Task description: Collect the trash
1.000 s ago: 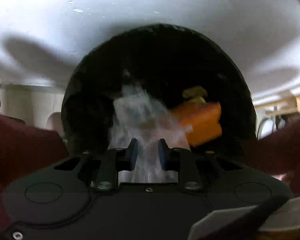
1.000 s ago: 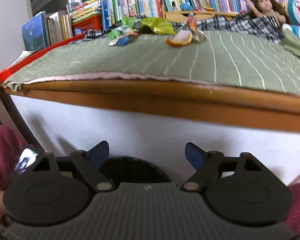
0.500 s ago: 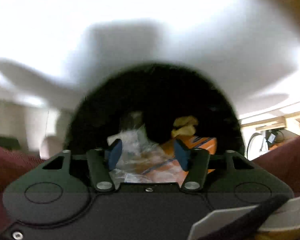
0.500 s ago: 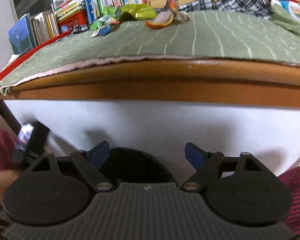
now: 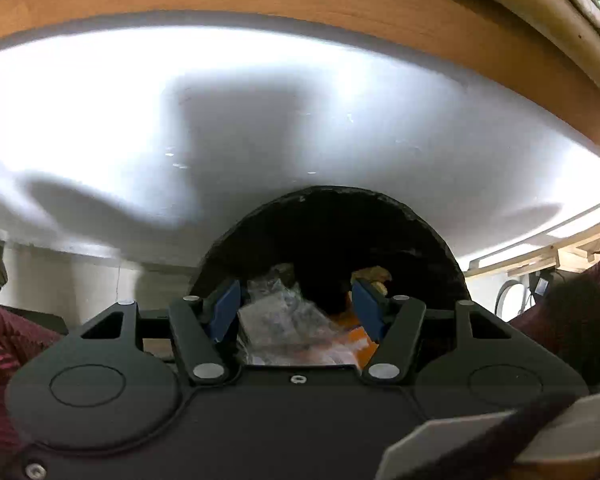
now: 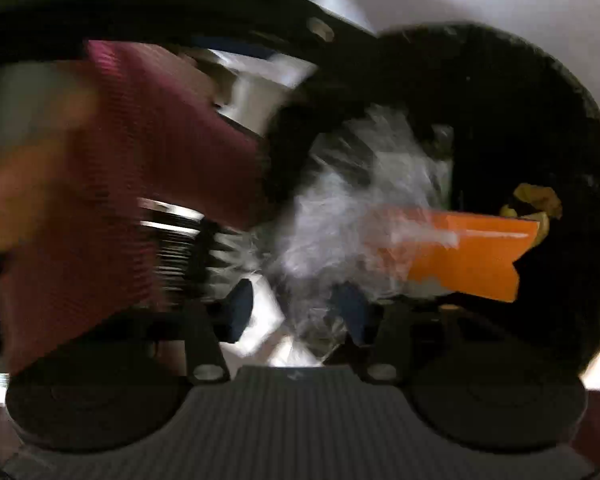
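Both claws are pointed down at the round black trash bin (image 5: pixel 332 236), where crumpled clear plastic wrapping (image 5: pixel 284 320) lies beside a flat orange wrapper (image 6: pixel 472 252) and a small yellow scrap (image 6: pixel 536 200). Blue pads of the left claw (image 5: pixel 296 312) are spread apart above the clear wrapping, nothing being pinched. Jaws of the right claw (image 6: pixel 296 312) have just been closing; through the blur, contact with the wrapping cannot be told. A maroon sleeve (image 6: pixel 140 184) is seen beside the bin, a white panel (image 5: pixel 260 120) behind it.

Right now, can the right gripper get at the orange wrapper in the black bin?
Probably yes: the right gripper points into the open black bin, though clear plastic partly covers the orange wrapper.
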`<state>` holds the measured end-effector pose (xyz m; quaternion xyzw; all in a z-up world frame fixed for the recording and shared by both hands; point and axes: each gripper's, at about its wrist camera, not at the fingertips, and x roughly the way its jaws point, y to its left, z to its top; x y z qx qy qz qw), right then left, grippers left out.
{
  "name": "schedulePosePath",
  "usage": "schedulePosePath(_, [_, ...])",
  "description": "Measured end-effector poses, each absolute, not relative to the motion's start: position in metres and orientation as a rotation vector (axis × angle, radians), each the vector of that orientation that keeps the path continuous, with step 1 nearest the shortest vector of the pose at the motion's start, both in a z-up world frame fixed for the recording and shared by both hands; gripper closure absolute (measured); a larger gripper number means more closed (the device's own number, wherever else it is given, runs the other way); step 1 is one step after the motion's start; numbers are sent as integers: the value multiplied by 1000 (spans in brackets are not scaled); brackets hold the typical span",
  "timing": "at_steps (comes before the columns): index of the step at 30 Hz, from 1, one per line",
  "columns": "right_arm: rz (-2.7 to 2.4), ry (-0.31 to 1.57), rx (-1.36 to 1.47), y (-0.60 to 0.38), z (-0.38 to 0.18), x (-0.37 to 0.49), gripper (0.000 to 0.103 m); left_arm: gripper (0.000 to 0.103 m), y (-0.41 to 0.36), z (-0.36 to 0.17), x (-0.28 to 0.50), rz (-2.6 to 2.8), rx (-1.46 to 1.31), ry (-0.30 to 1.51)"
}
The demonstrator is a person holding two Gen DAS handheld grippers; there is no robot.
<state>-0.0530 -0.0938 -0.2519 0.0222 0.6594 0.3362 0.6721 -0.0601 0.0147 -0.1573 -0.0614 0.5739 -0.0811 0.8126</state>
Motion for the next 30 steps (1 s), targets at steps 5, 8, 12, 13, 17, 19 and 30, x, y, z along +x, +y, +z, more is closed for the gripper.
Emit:
schedulePosePath(5, [583, 1535, 26, -96, -283, -29, 73, 43, 32, -159, -65, -148, -158, 1222])
schedulePosePath(8, [407, 1539, -50, -108, -304, -21, 78, 43, 40, -158, -67, -145, -181, 1220])
schedulePosePath(12, [324, 1590, 60, -138, -309, -13, 77, 43, 48, -155, -67, -142, -206, 1217])
schedulePosePath(13, [336, 1579, 72, -142, -303, -13, 75, 43, 50, -154, -67, -141, -215, 1215])
schedulePosePath(17, [437, 1452, 162, -157, -260, -18, 75, 43, 56, -148, -66, -138, -235, 1201])
schedulePosePath(19, [550, 1377, 267, -157, -242, -22, 71, 42, 60, -141, -65, -136, -237, 1188])
schedulePosePath(30, [616, 1461, 272, -79, -293, -34, 62, 42, 65, -137, -64, -119, -253, 1178])
